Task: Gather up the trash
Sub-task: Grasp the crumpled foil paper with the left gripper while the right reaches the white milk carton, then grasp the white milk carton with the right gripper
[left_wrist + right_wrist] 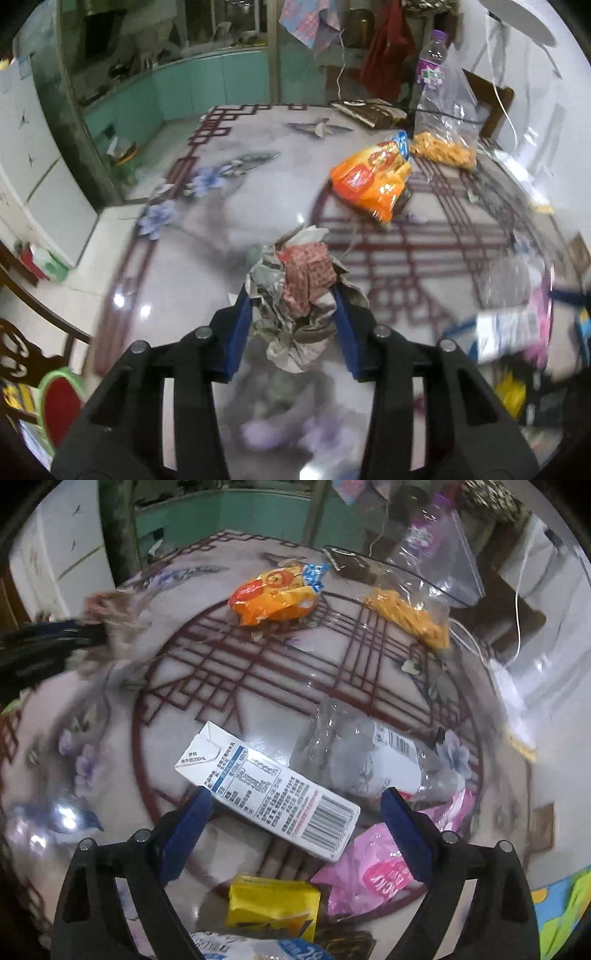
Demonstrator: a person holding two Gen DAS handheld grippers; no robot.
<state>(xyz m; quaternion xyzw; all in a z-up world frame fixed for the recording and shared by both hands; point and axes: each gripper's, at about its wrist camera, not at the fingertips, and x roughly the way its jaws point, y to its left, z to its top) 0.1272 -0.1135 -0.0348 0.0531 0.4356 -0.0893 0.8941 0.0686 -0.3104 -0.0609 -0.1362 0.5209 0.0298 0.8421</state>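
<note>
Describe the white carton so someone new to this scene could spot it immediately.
On the round patterned table, look between the open right gripper's blue fingers. The white milk carton lies flat there, left of a crushed clear bottle; only it bears a barcode panel.

A glossy patterned surface (pixel 258 147) is seen, backed by teal cabinets (pixel 177 85). A red cloth (pixel 388 48) is hung behind; a carved wooden chair (pixel 22 354) is glimpsed beside it.

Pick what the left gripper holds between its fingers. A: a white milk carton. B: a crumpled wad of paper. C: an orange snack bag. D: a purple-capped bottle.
B: the left gripper is closed on the crumpled wad of paper; the orange snack bag lies apart on the table.
</note>
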